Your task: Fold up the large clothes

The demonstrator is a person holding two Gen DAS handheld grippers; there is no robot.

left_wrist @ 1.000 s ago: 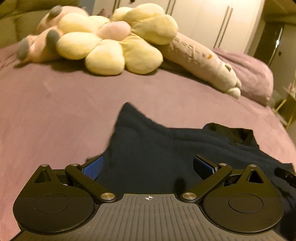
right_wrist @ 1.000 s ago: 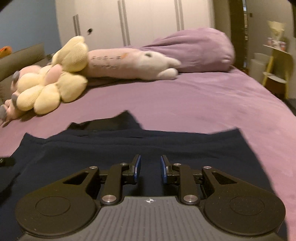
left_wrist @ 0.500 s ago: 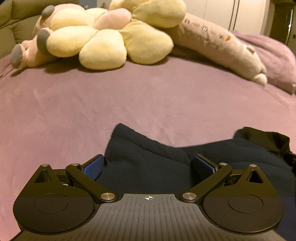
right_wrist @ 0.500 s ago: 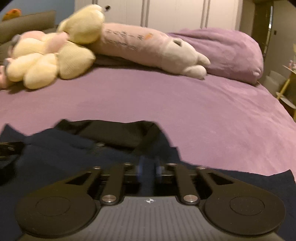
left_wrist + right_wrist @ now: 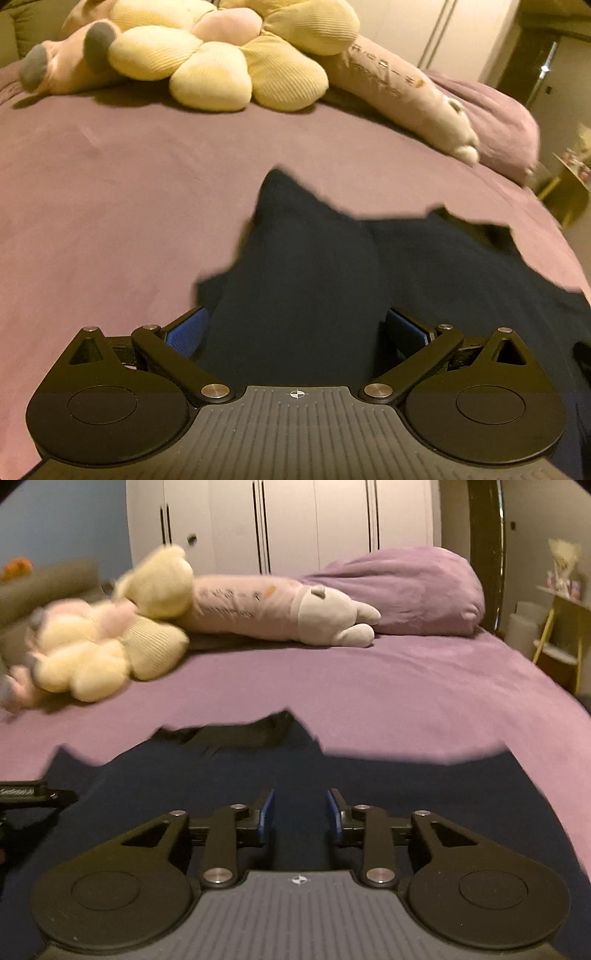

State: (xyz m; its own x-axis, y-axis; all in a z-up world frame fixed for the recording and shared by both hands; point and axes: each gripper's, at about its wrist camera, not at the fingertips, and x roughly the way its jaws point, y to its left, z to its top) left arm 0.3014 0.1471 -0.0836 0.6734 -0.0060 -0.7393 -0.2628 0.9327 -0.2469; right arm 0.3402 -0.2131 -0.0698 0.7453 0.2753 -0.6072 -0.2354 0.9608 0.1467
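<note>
A dark navy garment point(image 5: 424, 273) lies spread on the purple bed point(image 5: 110, 184); it also shows in the right wrist view point(image 5: 406, 786), with a black collar part point(image 5: 236, 734) at its far edge. My left gripper point(image 5: 295, 328) is open wide, and a raised fold of the navy cloth sits between its blue pads point(image 5: 184, 330). My right gripper point(image 5: 300, 814) is open over the garment's middle, with nothing pinched. The left gripper's edge point(image 5: 26, 794) shows at the far left of the right wrist view.
A yellow flower plush point(image 5: 221, 55) and a pink plush point(image 5: 55, 66) lie at the bed's head. A long pale bolster toy point(image 5: 280, 609) and a purple pillow point(image 5: 406, 590) lie beside them. White wardrobe doors point(image 5: 295, 524) stand behind. A yellow side stand point(image 5: 561, 627) is at the right.
The right gripper was shut half a second ago and has opened. Both views have shifted, and the navy cloth now bulges higher between the left gripper's pads.
</note>
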